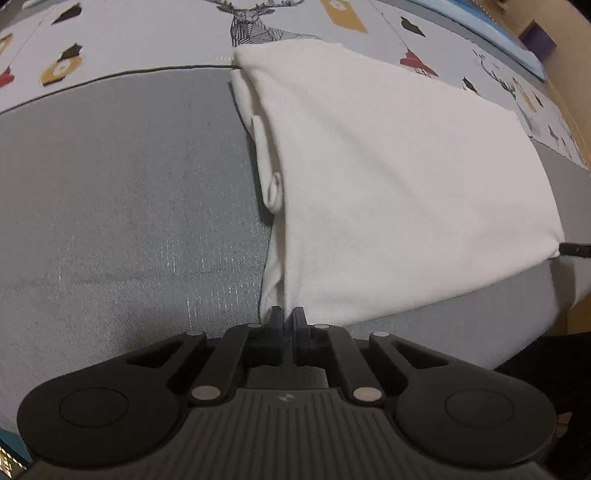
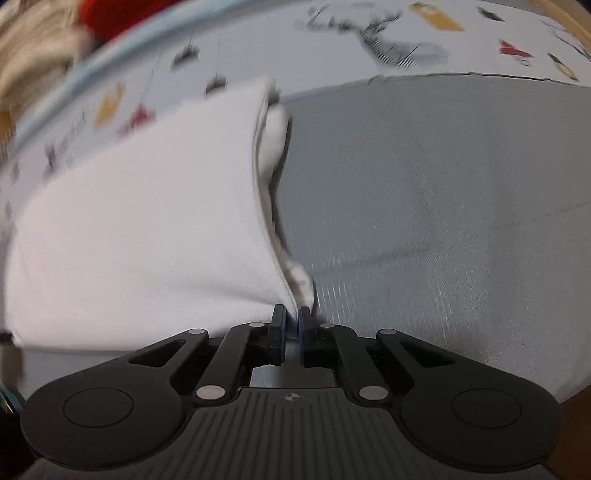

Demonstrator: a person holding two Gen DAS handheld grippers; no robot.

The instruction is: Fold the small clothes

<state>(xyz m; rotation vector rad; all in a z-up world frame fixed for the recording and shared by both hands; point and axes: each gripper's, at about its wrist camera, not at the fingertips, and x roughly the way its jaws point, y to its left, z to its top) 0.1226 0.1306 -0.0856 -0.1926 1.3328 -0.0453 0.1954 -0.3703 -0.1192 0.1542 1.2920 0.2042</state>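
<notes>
Where white garment [image 1: 388, 177] lies: grey cloth [image 1: 122, 192], deer-print border [image 1: 255, 26].

Blurred red heap [image 2: 110, 14], top-left corner

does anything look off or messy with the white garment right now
Slightly. The garment lies mostly flat, but along its left edge inner layers stick out from under the top fold, bunched and uneven. No stains or tears show.
</notes>
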